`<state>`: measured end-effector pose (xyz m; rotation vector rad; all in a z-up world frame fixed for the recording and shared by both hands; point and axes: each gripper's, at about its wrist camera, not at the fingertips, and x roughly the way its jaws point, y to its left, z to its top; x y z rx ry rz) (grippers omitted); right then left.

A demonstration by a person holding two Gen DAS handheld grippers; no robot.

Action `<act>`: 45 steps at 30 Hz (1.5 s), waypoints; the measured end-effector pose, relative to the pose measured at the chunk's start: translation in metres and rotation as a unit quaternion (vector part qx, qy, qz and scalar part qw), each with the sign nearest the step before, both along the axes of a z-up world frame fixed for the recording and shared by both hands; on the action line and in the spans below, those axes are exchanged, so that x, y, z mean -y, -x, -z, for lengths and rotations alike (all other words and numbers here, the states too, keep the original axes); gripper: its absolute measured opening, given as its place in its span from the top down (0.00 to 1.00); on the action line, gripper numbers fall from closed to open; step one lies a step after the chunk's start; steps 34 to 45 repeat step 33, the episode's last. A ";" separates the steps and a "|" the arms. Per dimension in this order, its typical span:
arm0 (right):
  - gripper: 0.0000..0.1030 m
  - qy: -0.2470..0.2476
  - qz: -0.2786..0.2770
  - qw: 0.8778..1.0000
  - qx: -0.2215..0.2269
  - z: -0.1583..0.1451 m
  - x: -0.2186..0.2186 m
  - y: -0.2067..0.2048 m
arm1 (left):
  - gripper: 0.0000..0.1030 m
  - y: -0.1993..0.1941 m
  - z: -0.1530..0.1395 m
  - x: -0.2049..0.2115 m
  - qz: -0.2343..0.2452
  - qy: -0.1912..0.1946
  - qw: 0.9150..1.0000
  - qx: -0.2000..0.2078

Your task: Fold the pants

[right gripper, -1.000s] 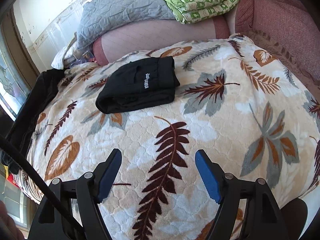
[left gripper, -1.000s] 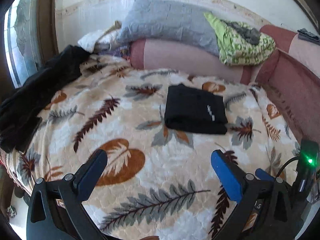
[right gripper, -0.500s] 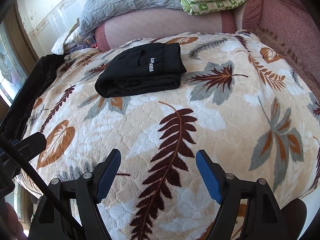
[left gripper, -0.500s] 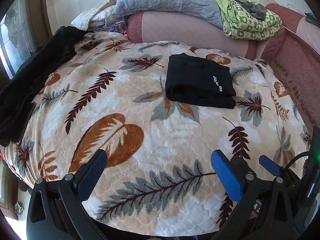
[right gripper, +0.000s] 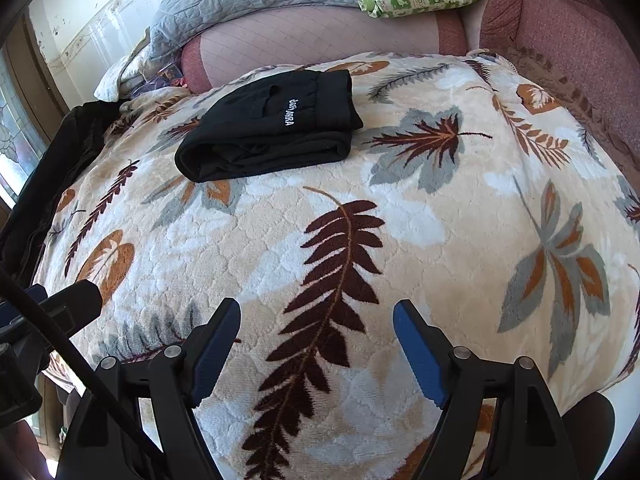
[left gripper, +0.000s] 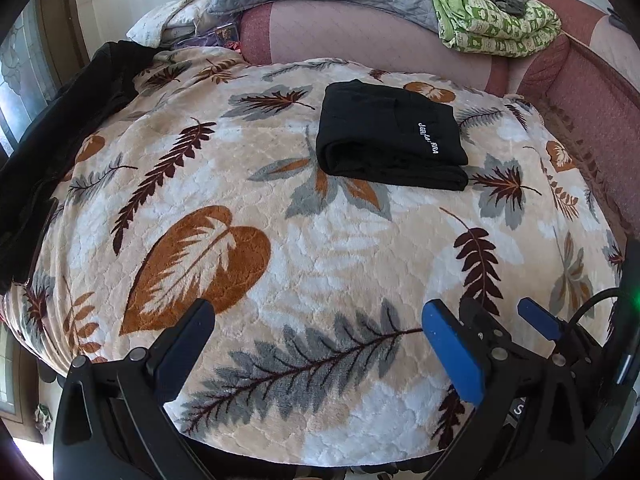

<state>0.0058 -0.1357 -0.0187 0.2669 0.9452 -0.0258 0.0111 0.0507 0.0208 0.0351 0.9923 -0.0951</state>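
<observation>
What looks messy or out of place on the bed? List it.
Little stands out. The black pants lie folded in a compact stack on the leaf-print blanket. A dark garment lies rumpled along the blanket's left edge.

The left gripper [left gripper: 318, 334] and right gripper [right gripper: 317, 330] hang side by side, seemingly level, jaws spread, empty.

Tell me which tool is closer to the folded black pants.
Neither clearly. The left tool and right tool both hang open over the blanket's near edge, well short of the folded black pants; the difference is too small to call.
</observation>
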 end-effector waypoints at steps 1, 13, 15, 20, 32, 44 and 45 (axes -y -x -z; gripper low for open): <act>0.19 0.000 0.000 1.000 -0.001 0.001 0.000 0.000 | 0.00 0.000 0.001 0.000 0.000 0.000 1.000 -0.002; 0.19 0.004 0.004 1.000 -0.009 0.009 0.004 -0.005 | 0.00 -0.008 0.013 0.001 0.004 0.006 1.000 -0.023; 0.19 0.009 0.004 1.000 -0.008 0.011 0.003 -0.005 | 0.00 -0.010 0.016 0.001 0.003 0.007 1.000 -0.026; 0.19 0.016 0.008 1.000 -0.007 0.013 0.004 -0.008 | 0.00 -0.014 0.020 0.000 0.005 0.011 1.000 -0.028; 0.17 0.045 -0.008 0.999 -0.005 0.017 -0.005 -0.025 | 0.00 -0.025 0.033 -0.003 0.015 0.035 0.999 -0.038; 0.17 0.045 -0.011 0.999 -0.006 0.018 -0.006 -0.027 | 0.00 -0.027 0.033 -0.004 0.013 0.036 0.998 -0.040; 0.17 0.045 -0.011 0.999 -0.006 0.018 -0.006 -0.027 | 0.00 -0.027 0.033 -0.004 0.013 0.036 0.998 -0.040</act>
